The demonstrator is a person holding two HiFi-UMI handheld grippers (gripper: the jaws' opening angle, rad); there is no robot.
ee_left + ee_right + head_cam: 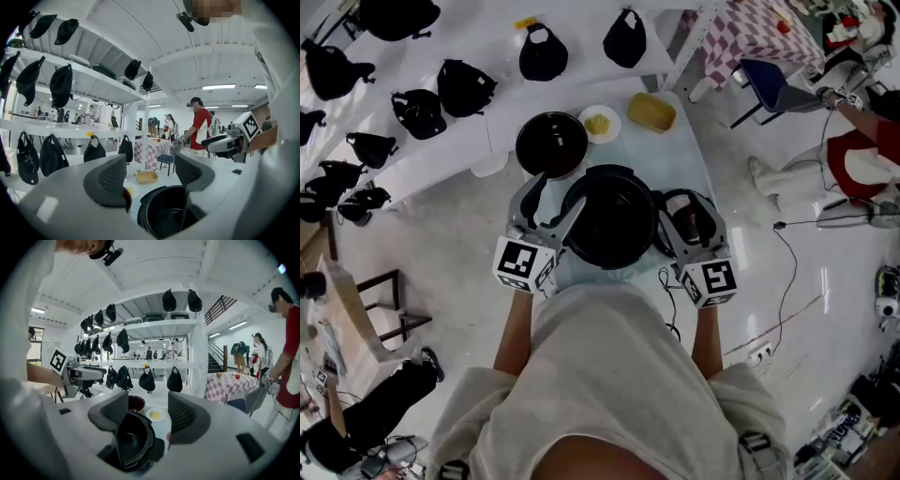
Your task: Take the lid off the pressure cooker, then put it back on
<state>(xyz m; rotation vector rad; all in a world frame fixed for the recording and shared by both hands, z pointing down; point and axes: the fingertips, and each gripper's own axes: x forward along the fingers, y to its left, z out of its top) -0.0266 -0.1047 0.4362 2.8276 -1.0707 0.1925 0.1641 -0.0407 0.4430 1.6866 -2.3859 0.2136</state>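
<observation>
The pressure cooker is glossy black, smooth inside. The left hand-held gripper and right hand-held gripper have smooth matt grey plastic shells and dark, rough dimpled pads. The pale floor shines.

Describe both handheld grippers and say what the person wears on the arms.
The left gripper and right gripper match. Each has a light grey moulded body, two broad jaws faced with dark dimpled pads, and a white cube with black square markers at the rear. The person wears a pale short-sleeved shirt.
</observation>
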